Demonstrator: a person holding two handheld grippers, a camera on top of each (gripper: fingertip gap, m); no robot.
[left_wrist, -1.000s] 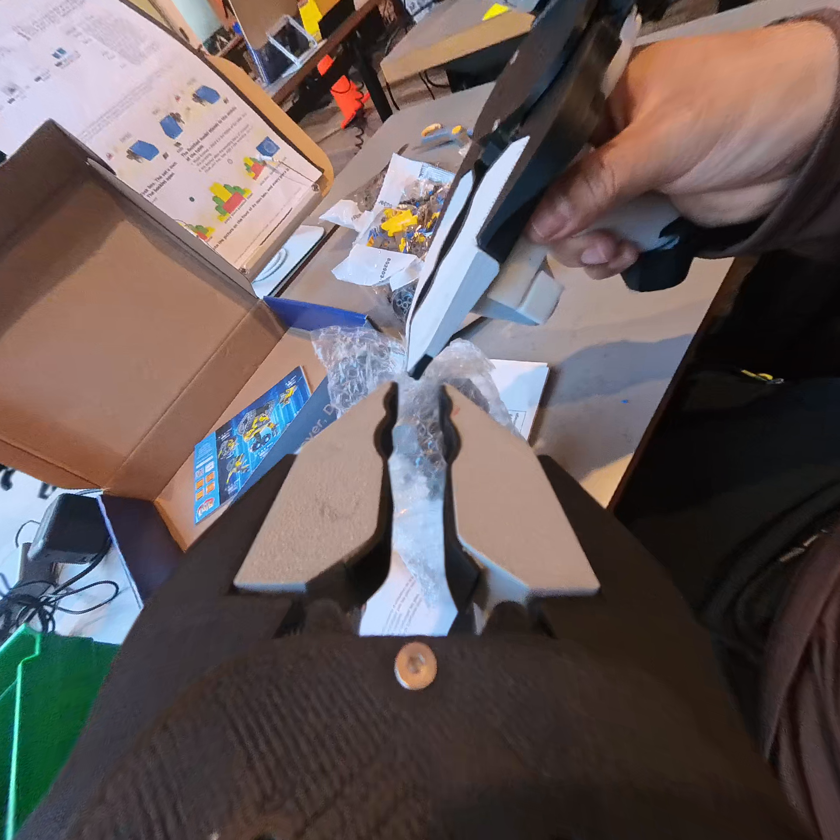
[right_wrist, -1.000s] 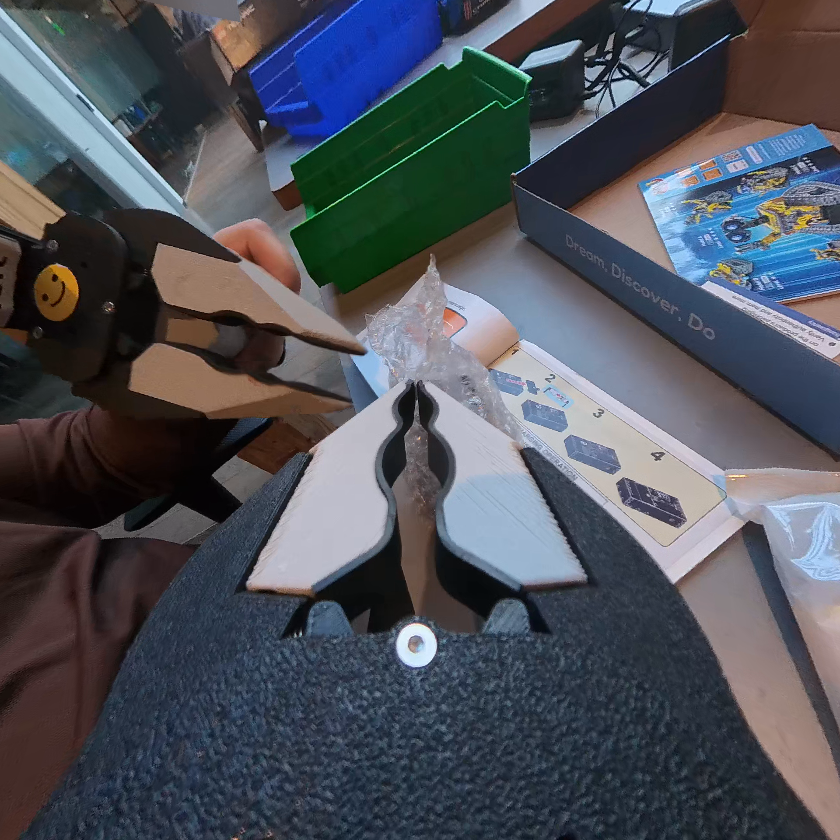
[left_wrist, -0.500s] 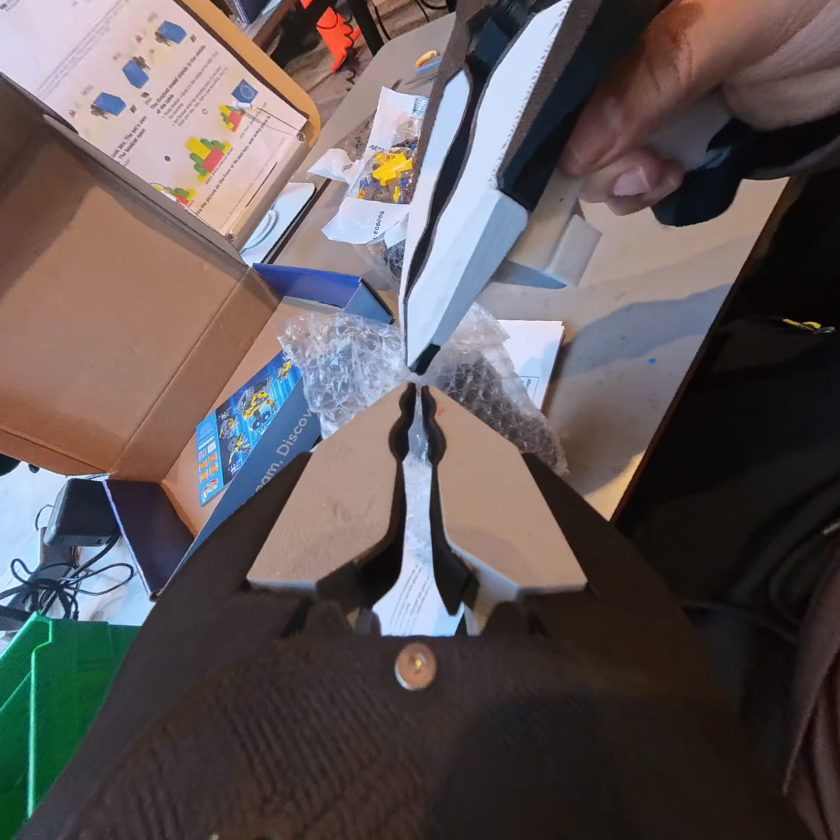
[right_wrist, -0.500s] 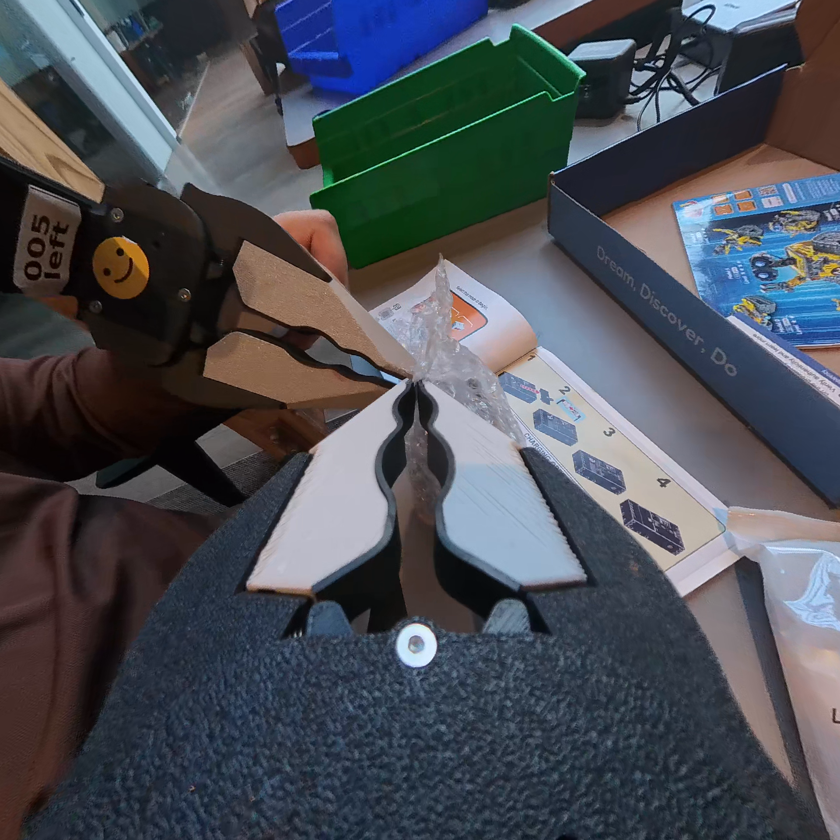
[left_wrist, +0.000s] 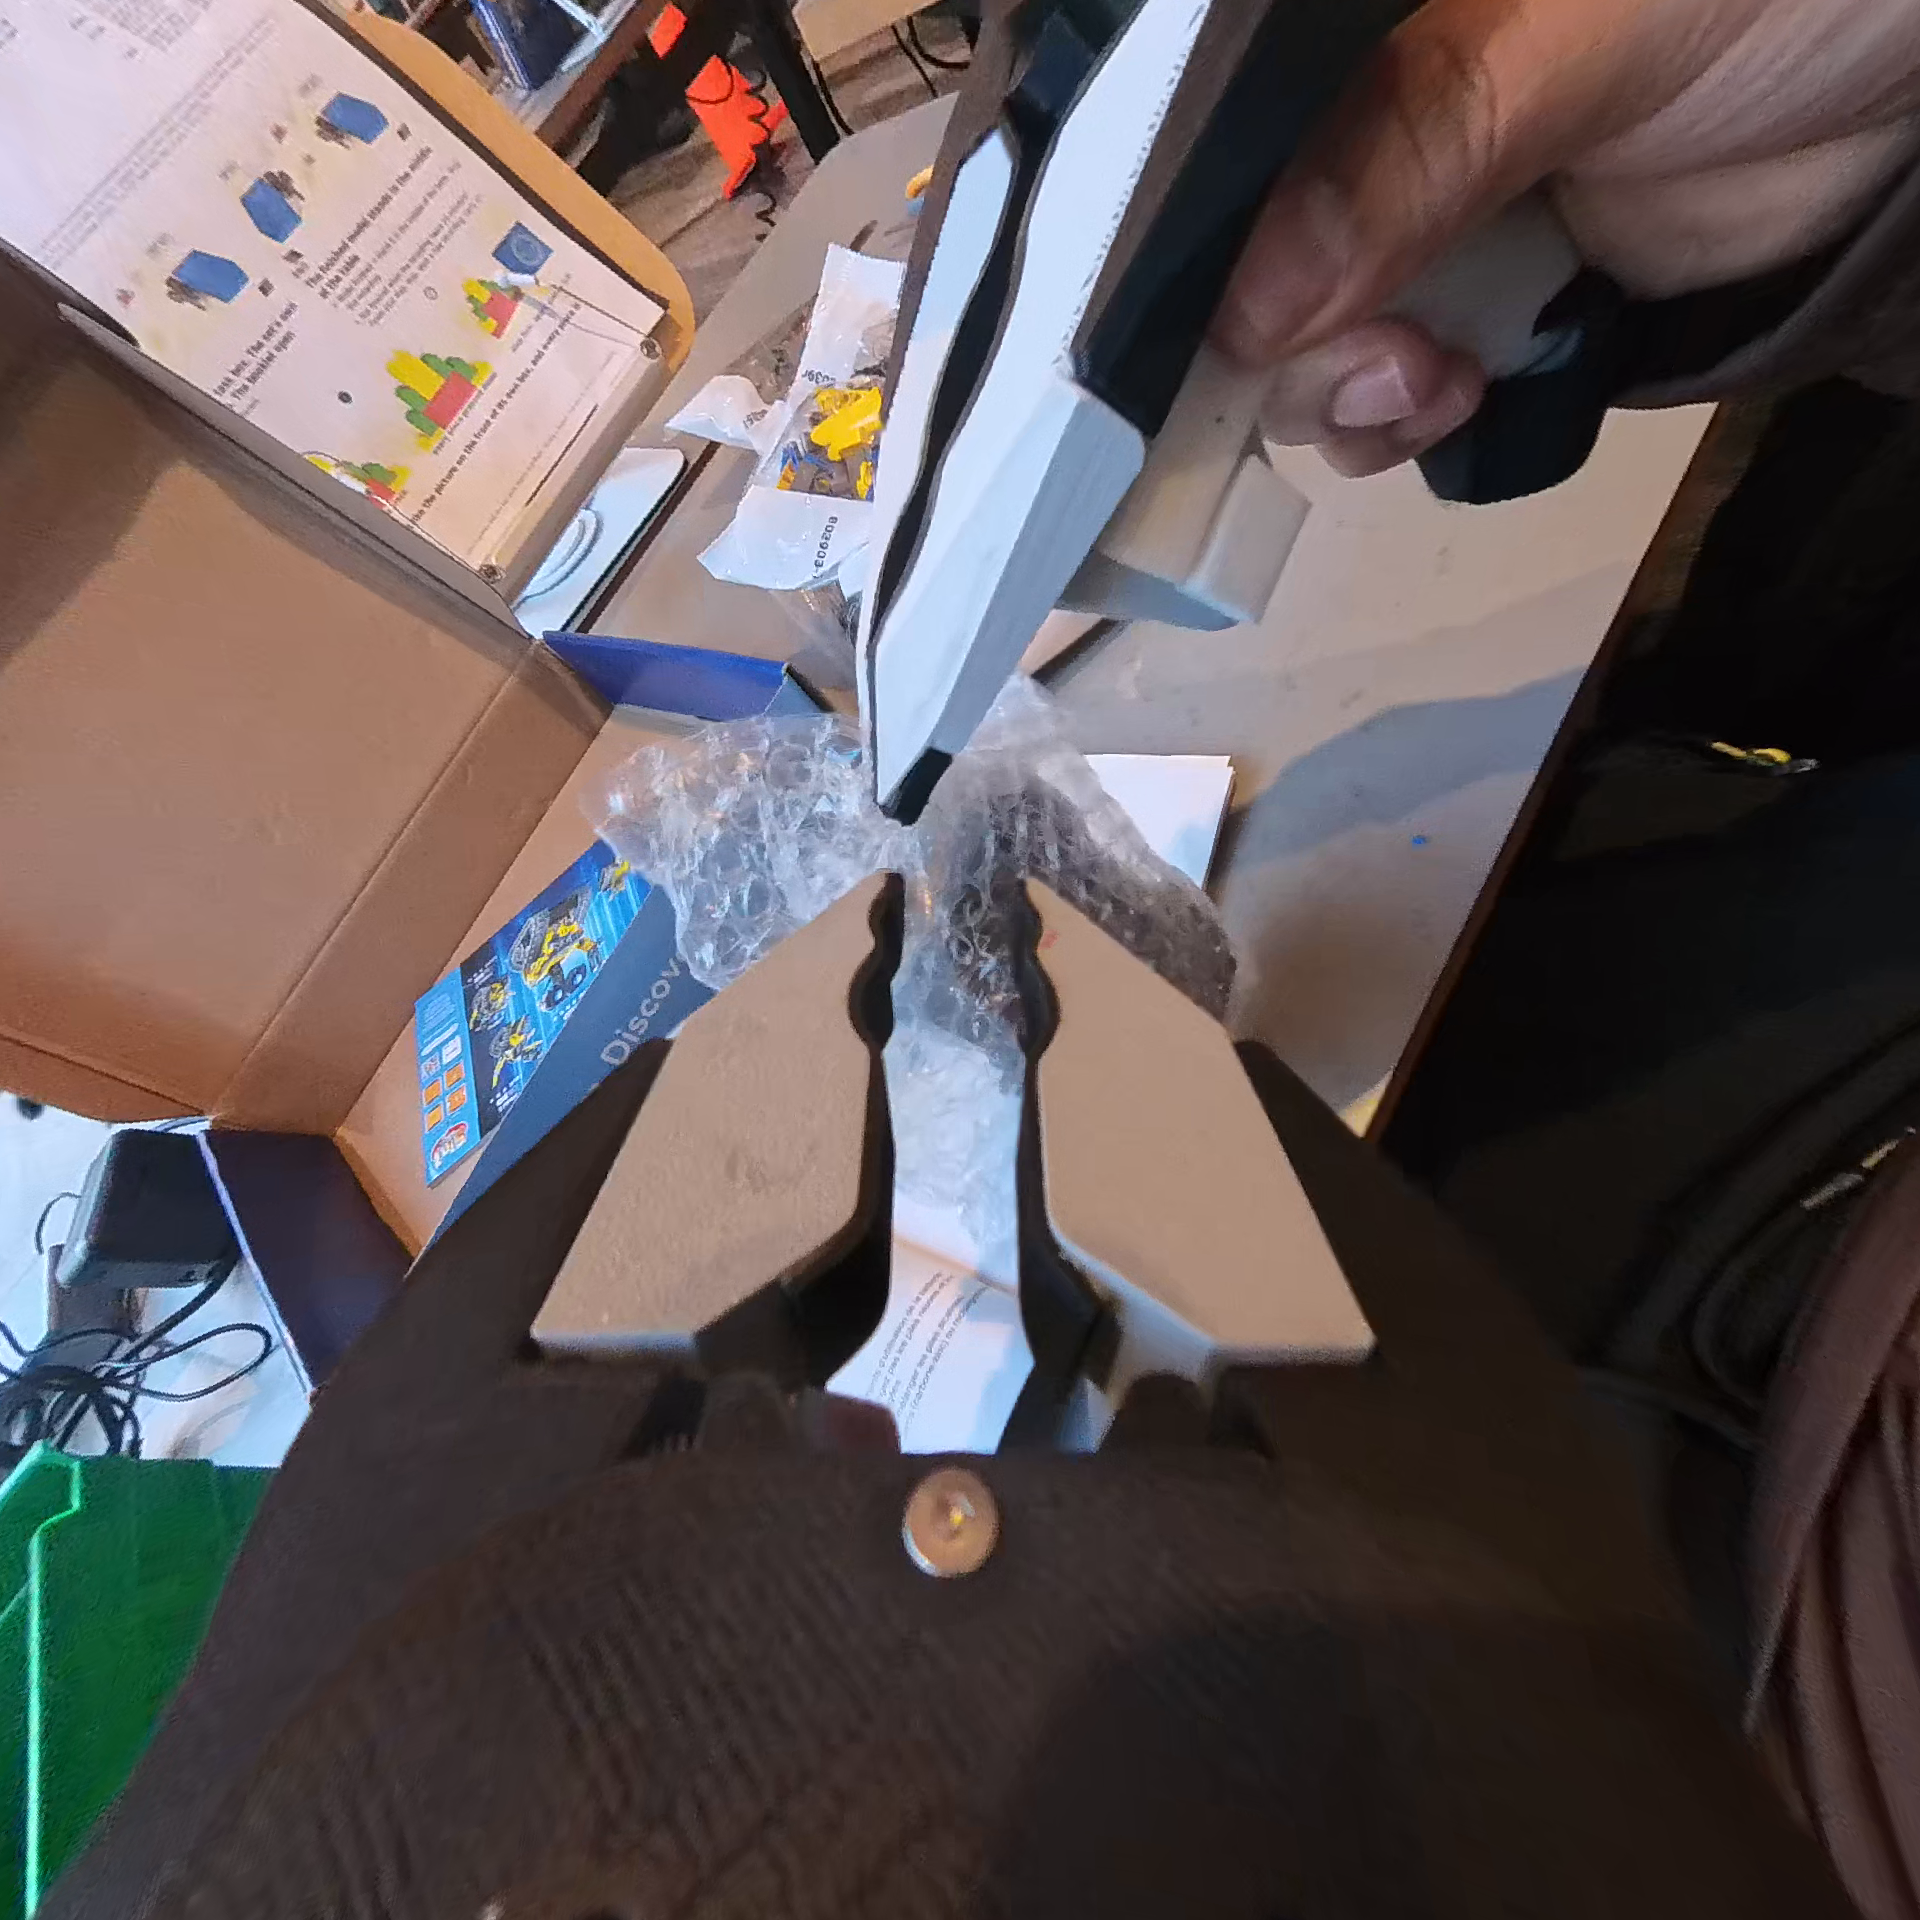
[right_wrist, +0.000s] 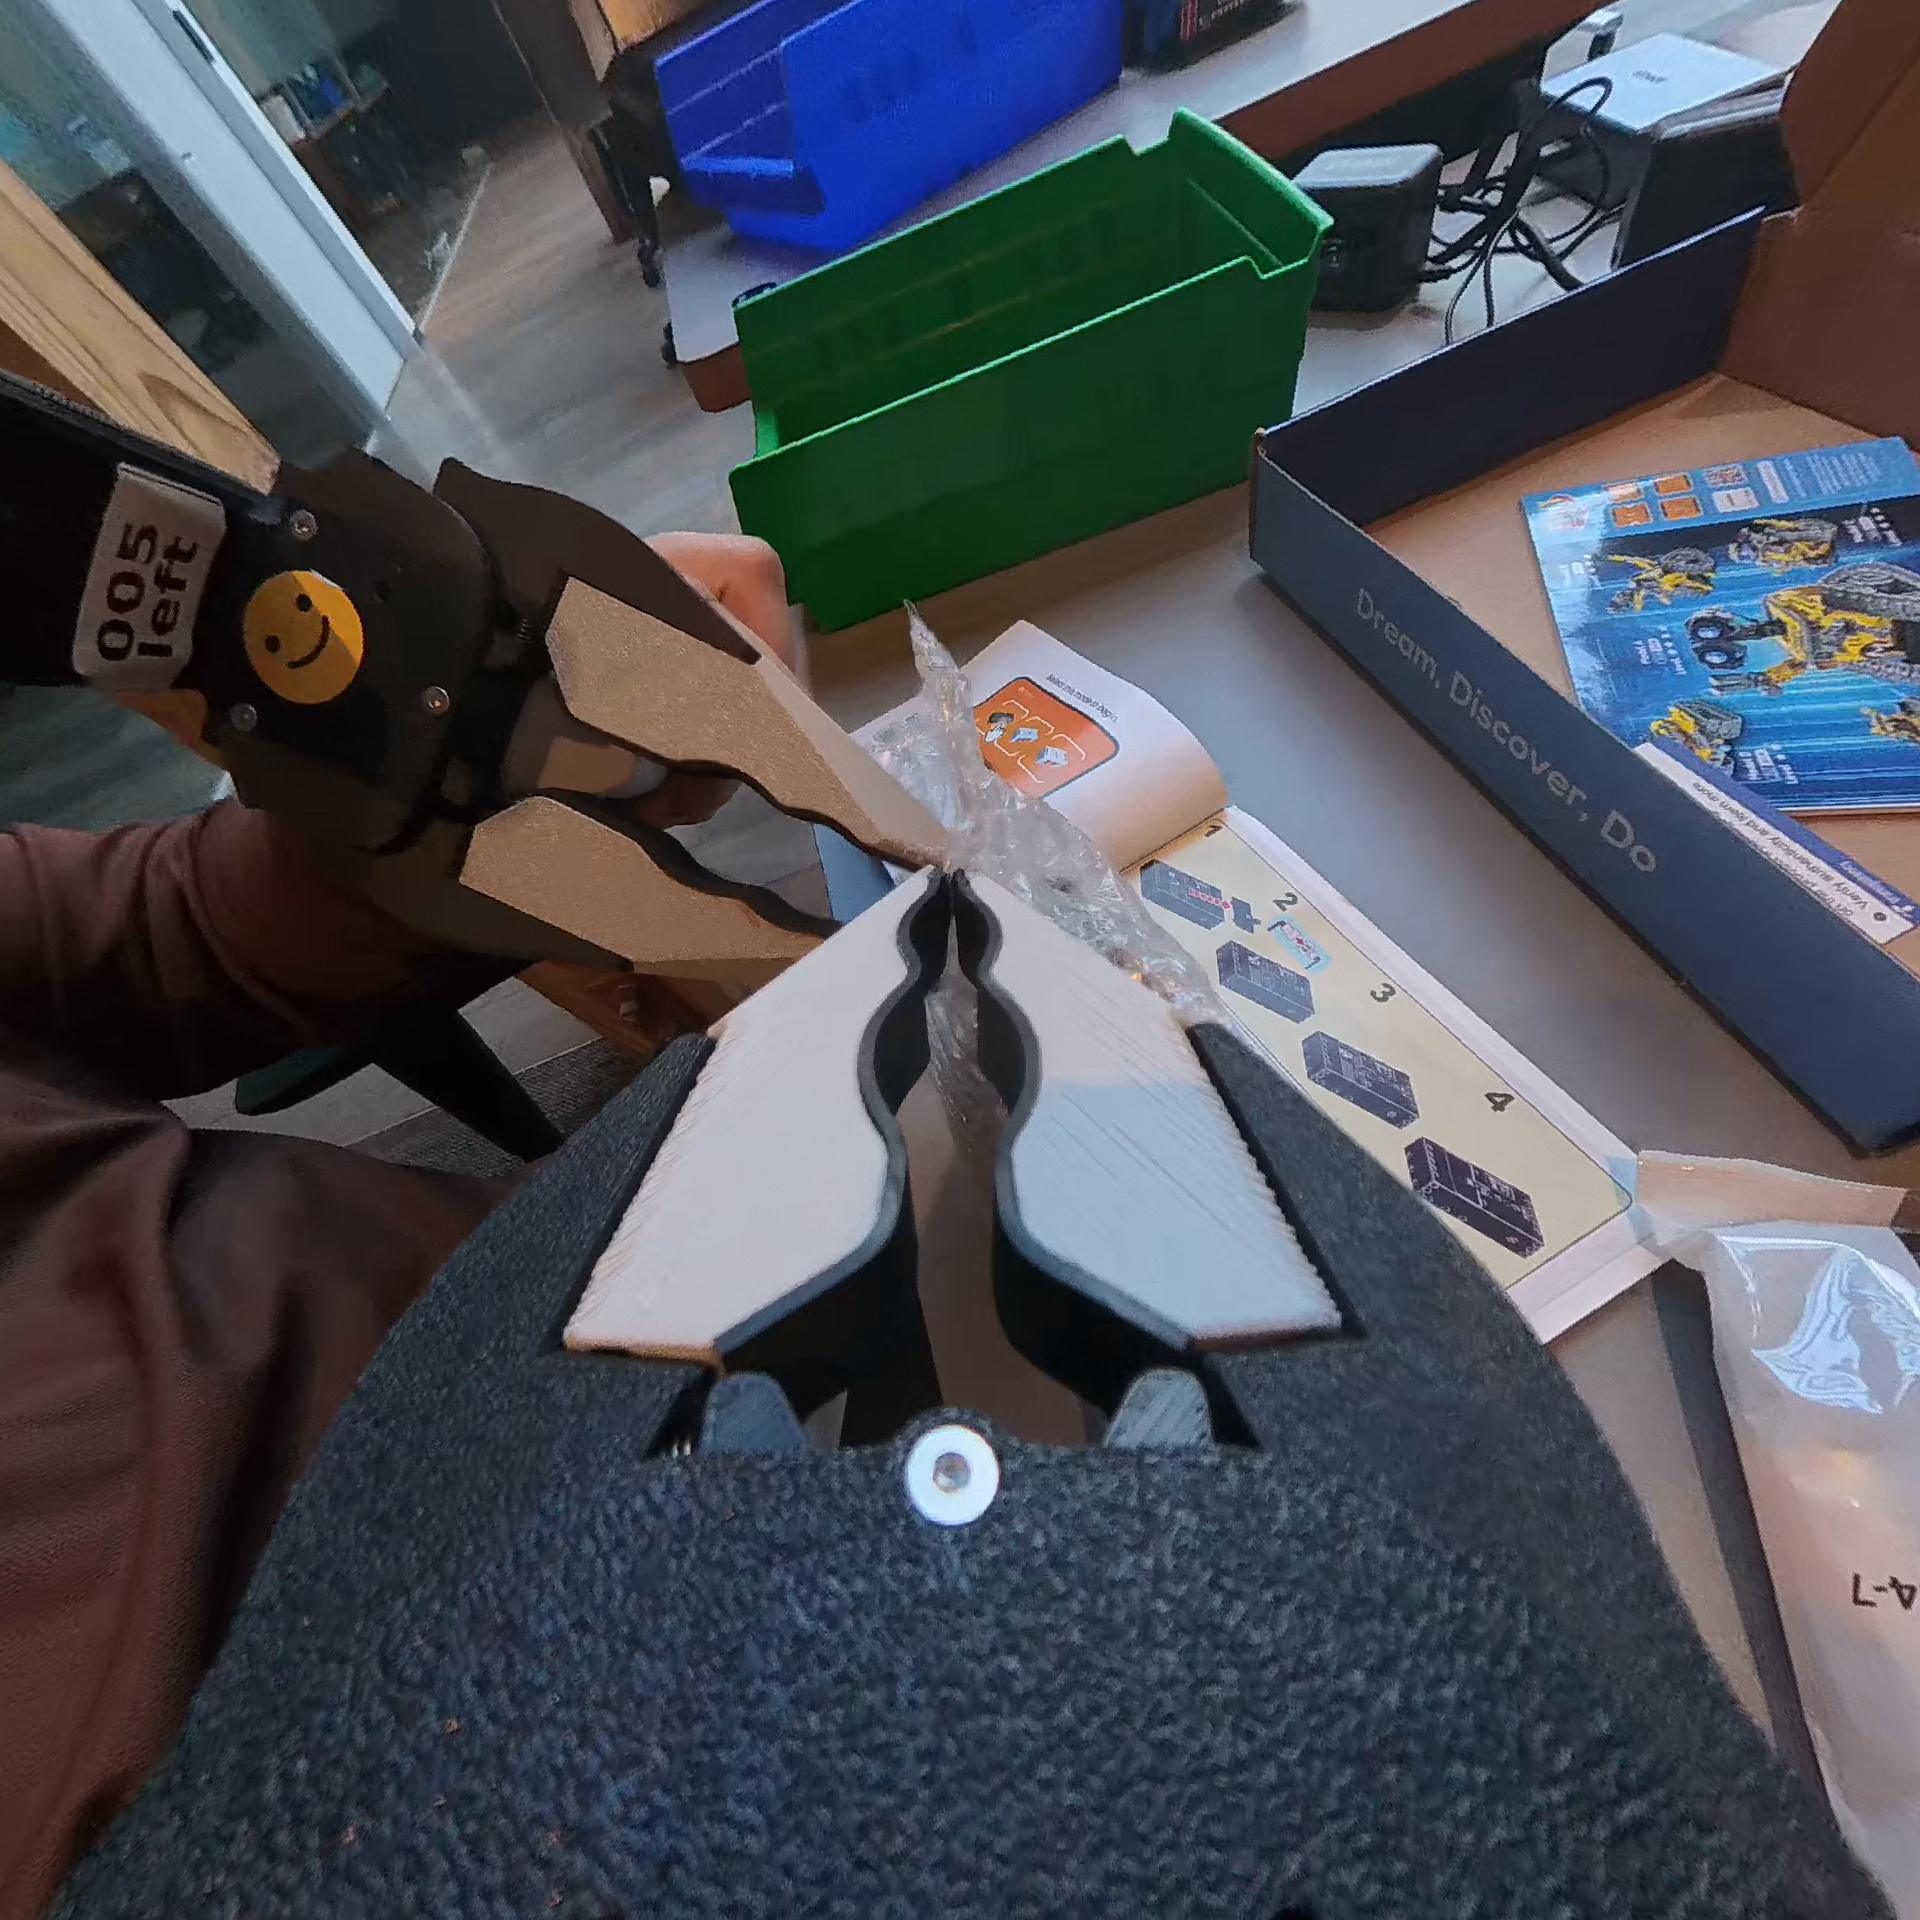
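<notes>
Now | right gripper (right_wrist: 951, 883) jaws pinching bubble wrap (left_wrist: 769, 831) | left gripper (left_wrist: 956, 894) jaws spread | contents obscured

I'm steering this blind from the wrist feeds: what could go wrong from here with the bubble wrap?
1. The right gripper pinches only a thin fold of the bubble wrap; it may slip or tear.
2. The left gripper stands open around the wrap, tips almost touching the right's; closing could clash.
3. The dark item inside could drop out.
</notes>
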